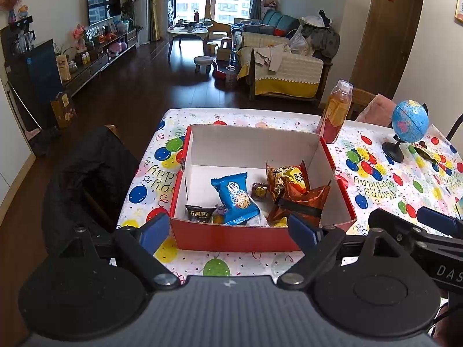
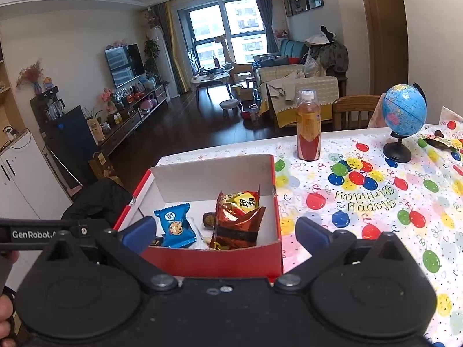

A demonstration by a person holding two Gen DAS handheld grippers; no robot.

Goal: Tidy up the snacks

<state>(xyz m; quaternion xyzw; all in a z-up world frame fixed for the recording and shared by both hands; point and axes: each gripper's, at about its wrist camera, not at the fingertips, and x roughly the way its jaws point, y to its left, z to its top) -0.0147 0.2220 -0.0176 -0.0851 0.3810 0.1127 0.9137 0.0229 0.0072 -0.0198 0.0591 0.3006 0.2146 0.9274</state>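
- We found the red box (image 1: 231, 237) standing open on the balloon tablecloth (image 1: 376, 173), near the table's edge.
- In it lay a blue cookie packet (image 1: 235, 198), two orange-brown snack bags (image 1: 292, 193), a small black packet (image 1: 199, 213) and a small dark sweet (image 1: 259, 190).
- We held the left gripper (image 1: 228, 230) before the box's near wall, jaws wide, nothing between them.
- Our right gripper (image 2: 225, 232) was likewise spread wide and empty, near the same box.
- A juice bottle (image 2: 308, 125) and a globe (image 2: 403, 114) stood beyond the box; another wrapper (image 2: 441, 141) lay past the globe.
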